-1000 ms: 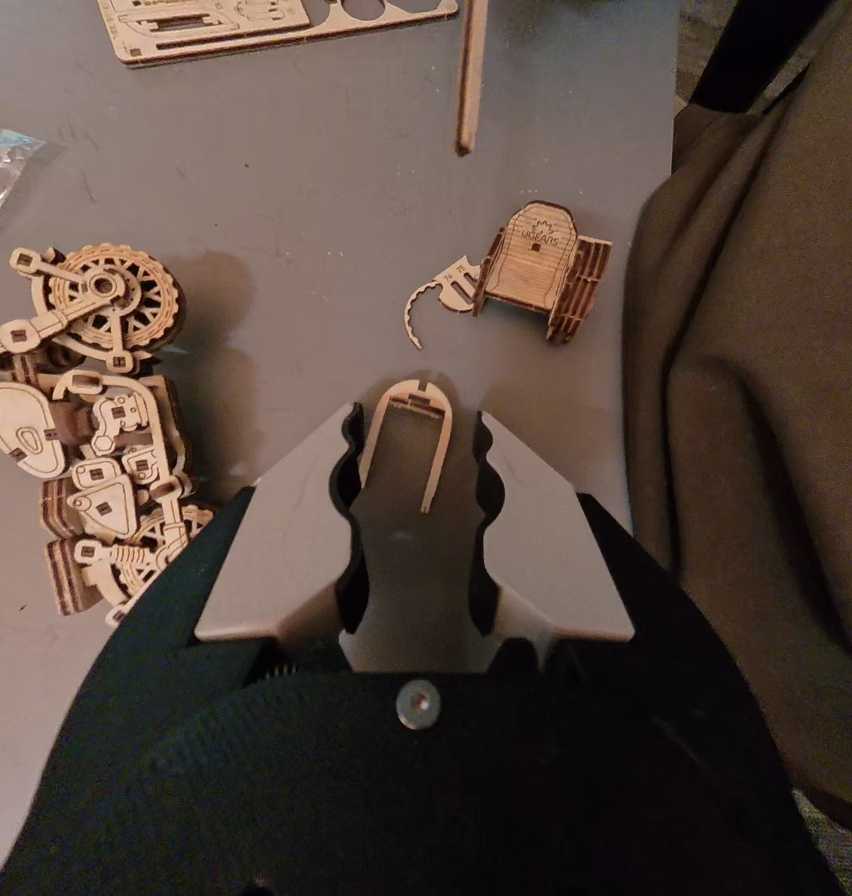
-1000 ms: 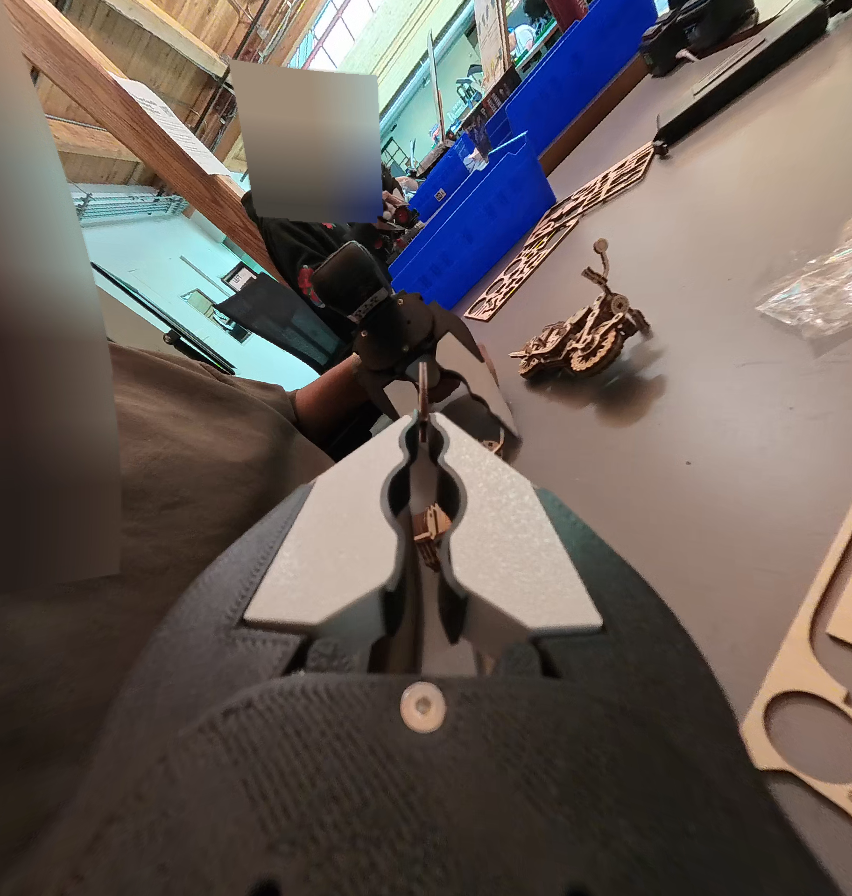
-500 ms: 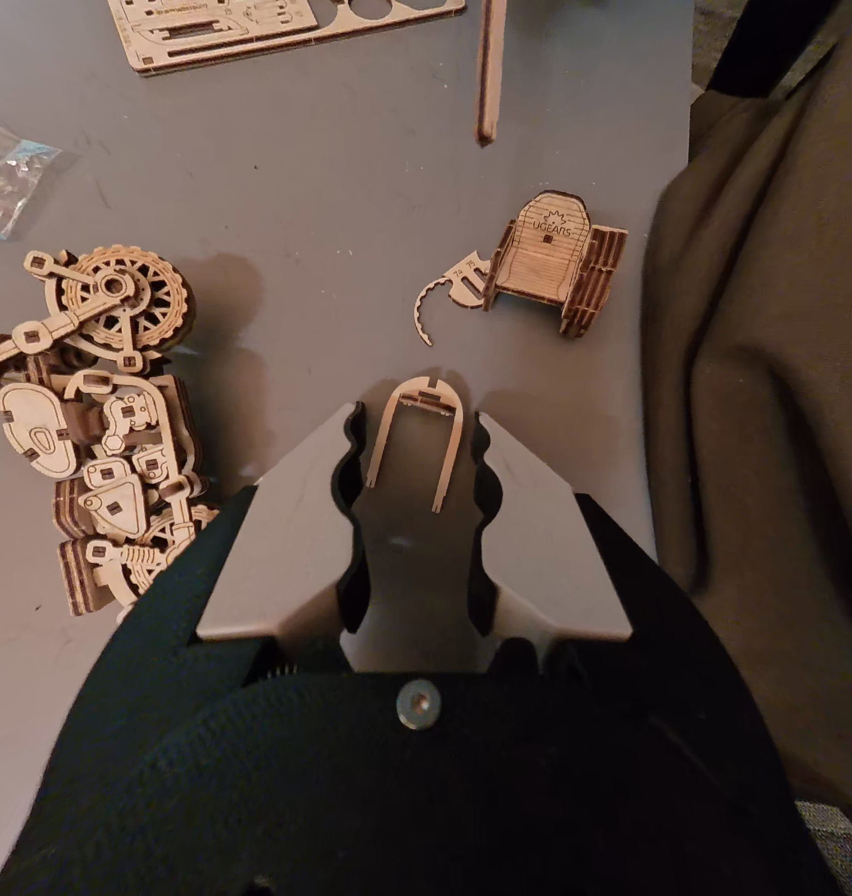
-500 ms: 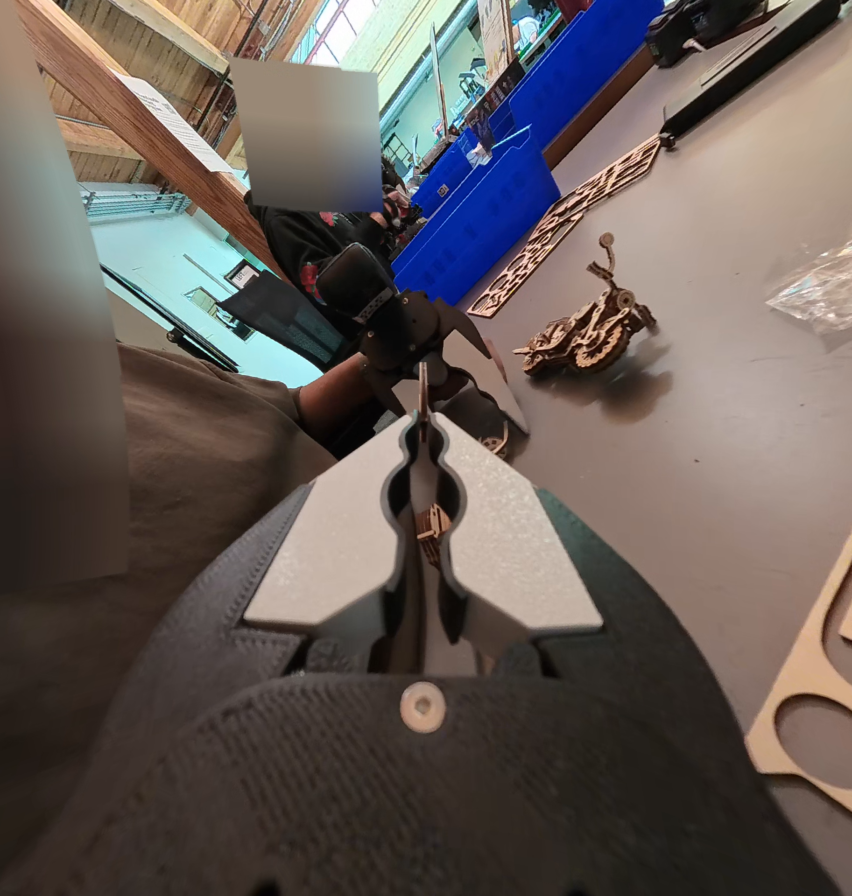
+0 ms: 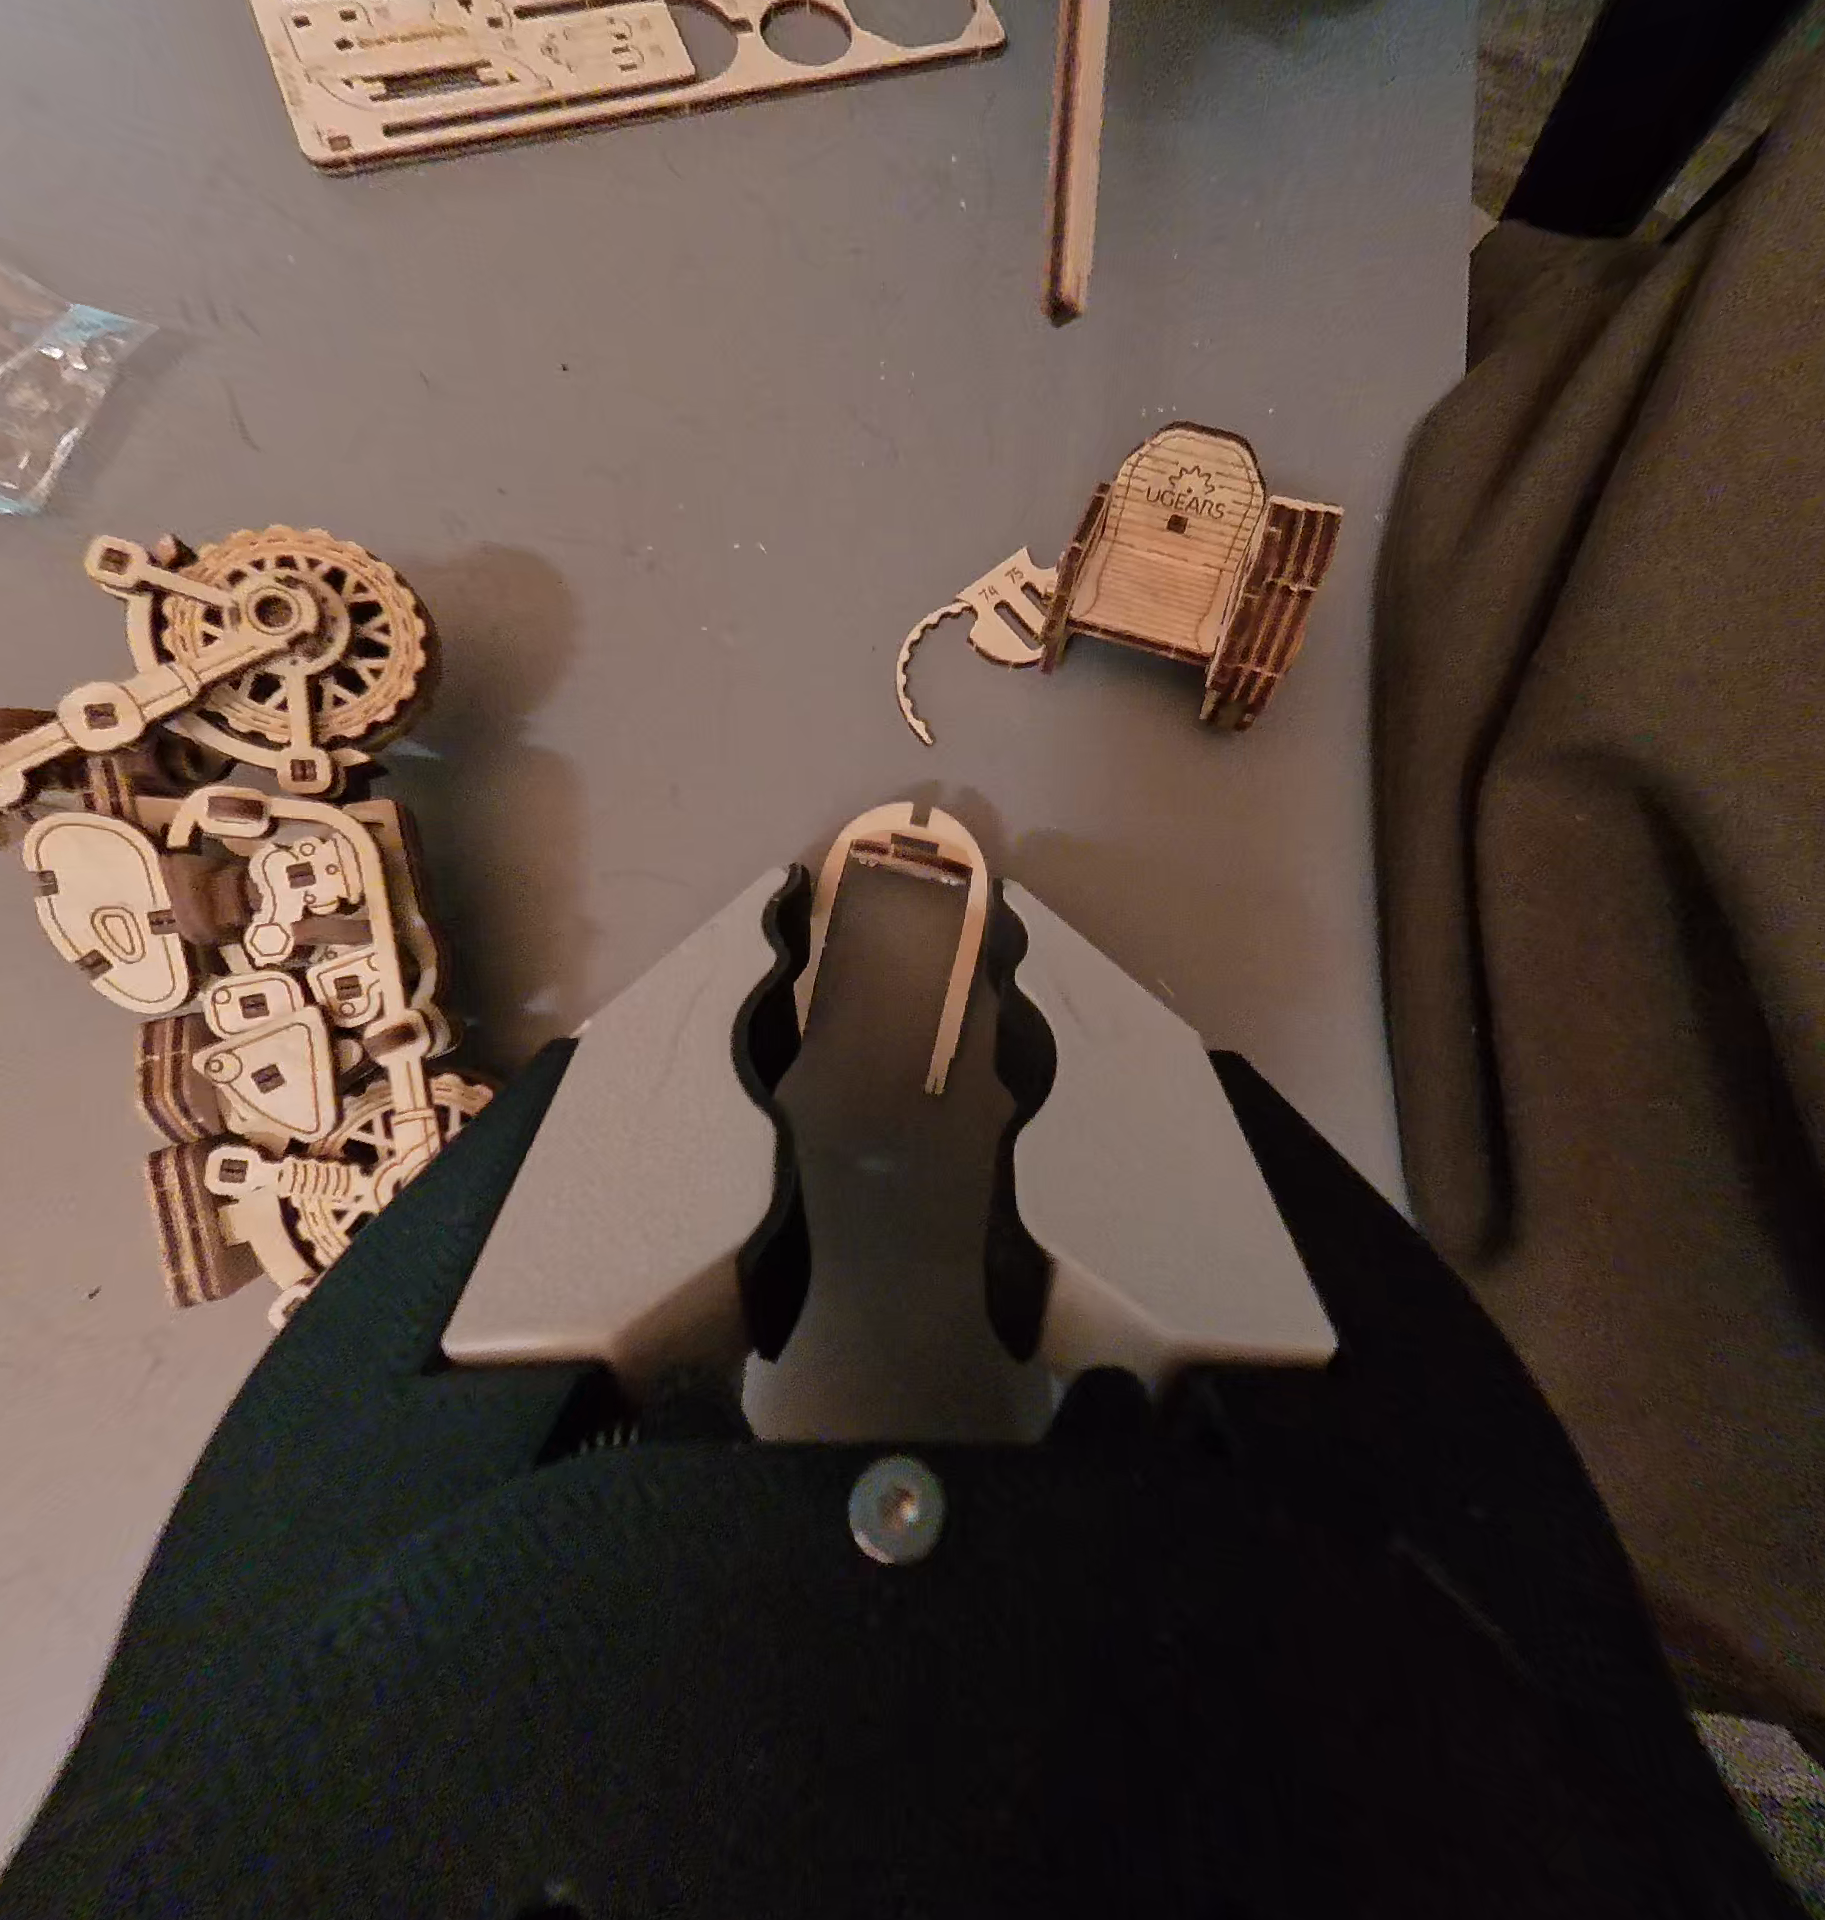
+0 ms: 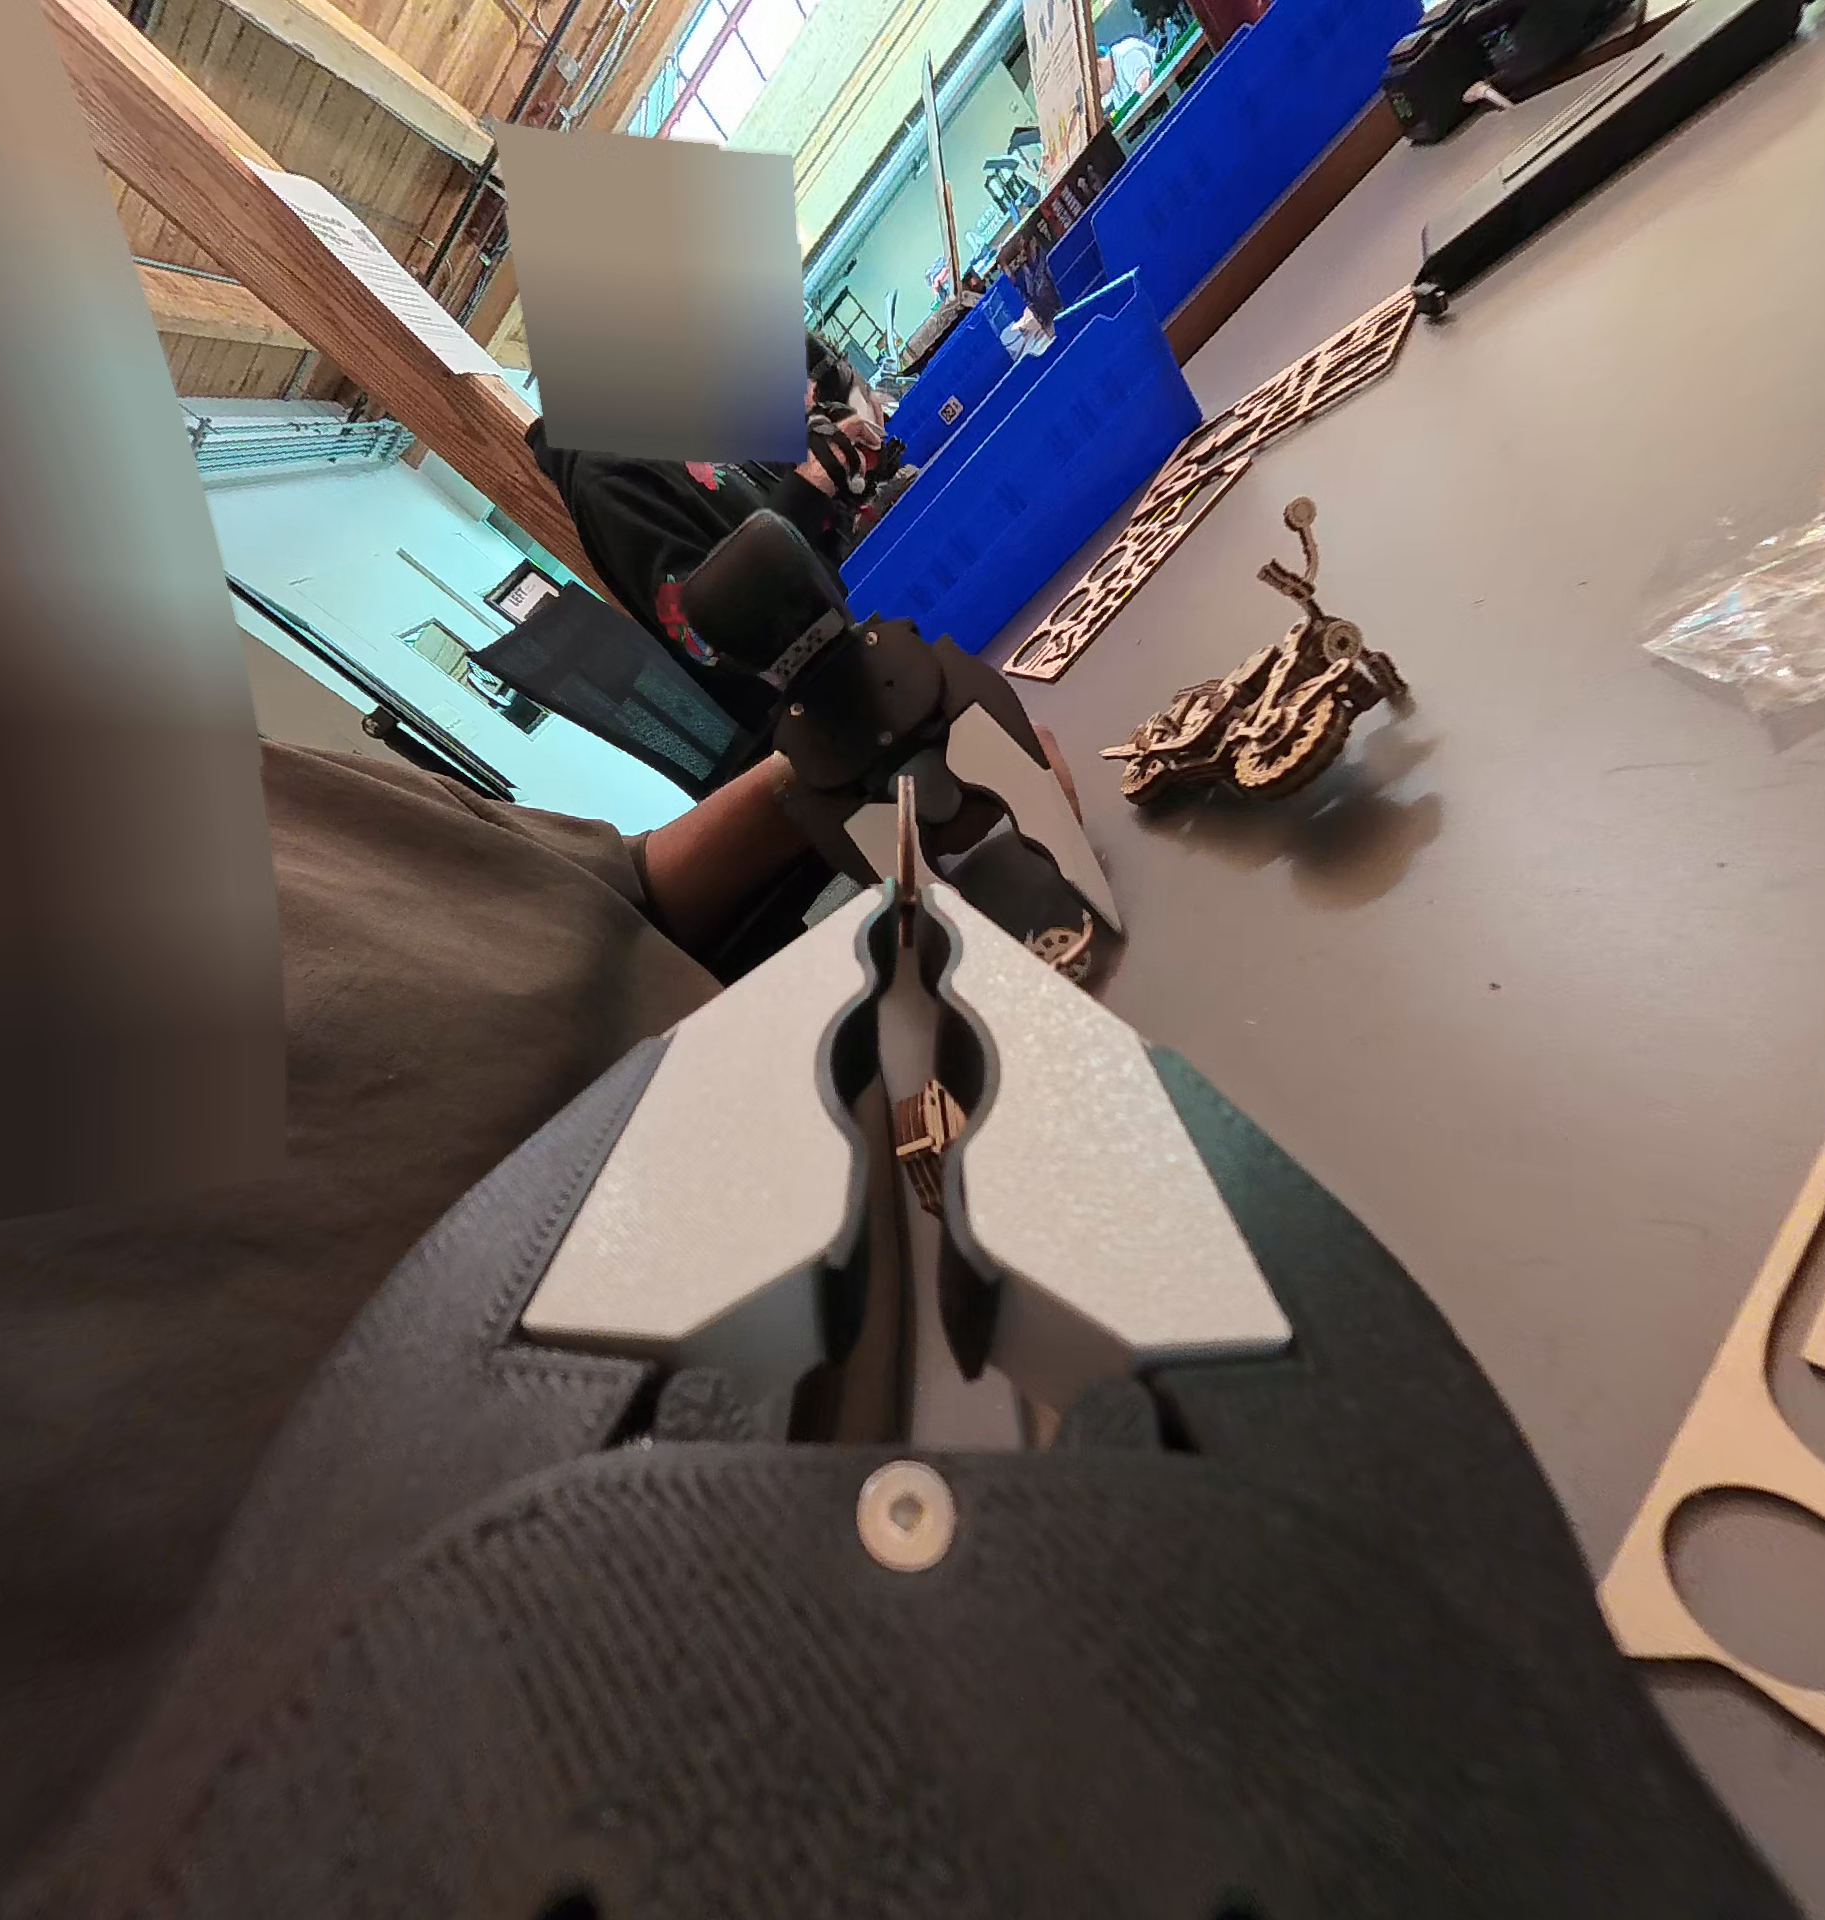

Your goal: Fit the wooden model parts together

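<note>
Left wrist view, going left to right. A clear plastic bag [image 5: 25, 416] sits at the far left edge of the grey counter [image 5: 679, 416]. Next to it the mostly built wooden motorcycle [image 5: 233, 894] lies on its side, with a punched-out part sheet [image 5: 617, 73] up at the top edge and a thin wooden strip [image 5: 1074, 156] lying beside that.

In the middle, the left tool [image 5: 900, 904] points down at the counter from above, nearly straight on. Its fingers are spread a moderate way apart and a U-shaped wooden arch piece [image 5: 908, 831] sits between the tips, both legs against the pads, so it looks lightly gripped. Whether the arch also touches the counter I can't tell.

Just past it to the right are a small curved toothed piece [image 5: 981, 623] and a little wooden seat-like sub-assembly [image 5: 1188, 571], touching each other, near the counter's edge. Right of that is brown clothing [image 5: 1666, 831].

Right wrist view: the right tool [image 6: 903, 914] is held low and roughly level, aimed along the counter edge toward the left one [image 6: 991, 831]. It is pinched nearly closed on a thin flat wooden part [image 6: 905, 831] that sticks out edge-on past the tips, with a small layered bit [image 6: 929, 1127] showing farther back between the fingers. The motorcycle [image 6: 1272, 707] stands off to the right.
</note>
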The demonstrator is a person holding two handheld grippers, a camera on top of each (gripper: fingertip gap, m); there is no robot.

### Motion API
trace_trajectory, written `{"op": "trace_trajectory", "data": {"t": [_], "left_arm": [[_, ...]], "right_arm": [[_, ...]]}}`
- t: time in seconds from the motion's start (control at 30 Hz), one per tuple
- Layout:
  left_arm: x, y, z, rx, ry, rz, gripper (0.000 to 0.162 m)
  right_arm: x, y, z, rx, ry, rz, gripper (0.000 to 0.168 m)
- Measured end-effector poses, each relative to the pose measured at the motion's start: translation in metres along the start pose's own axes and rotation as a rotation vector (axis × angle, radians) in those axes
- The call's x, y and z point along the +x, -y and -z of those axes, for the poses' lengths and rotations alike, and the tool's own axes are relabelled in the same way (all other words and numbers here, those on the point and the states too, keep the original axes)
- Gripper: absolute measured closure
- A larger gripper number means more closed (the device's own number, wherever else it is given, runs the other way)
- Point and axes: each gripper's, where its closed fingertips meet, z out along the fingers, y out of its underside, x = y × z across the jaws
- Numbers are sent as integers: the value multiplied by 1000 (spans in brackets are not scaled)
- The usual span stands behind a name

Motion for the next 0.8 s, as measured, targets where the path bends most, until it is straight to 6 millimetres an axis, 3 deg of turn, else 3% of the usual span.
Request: {"op": "trace_trajectory", "data": {"t": [0.03, 0.5, 0.8], "left_arm": [[-1, 1, 1, 7, 0, 4, 129], [-8, 23, 19, 162, -35, 108, 130], [-9, 25, 19, 182, -41, 117, 130]], "right_arm": [[0, 0, 0, 0, 0, -1, 168], [1, 1, 1, 5, 1, -7, 168], [3, 0, 1, 6, -1, -17, 168]]}}
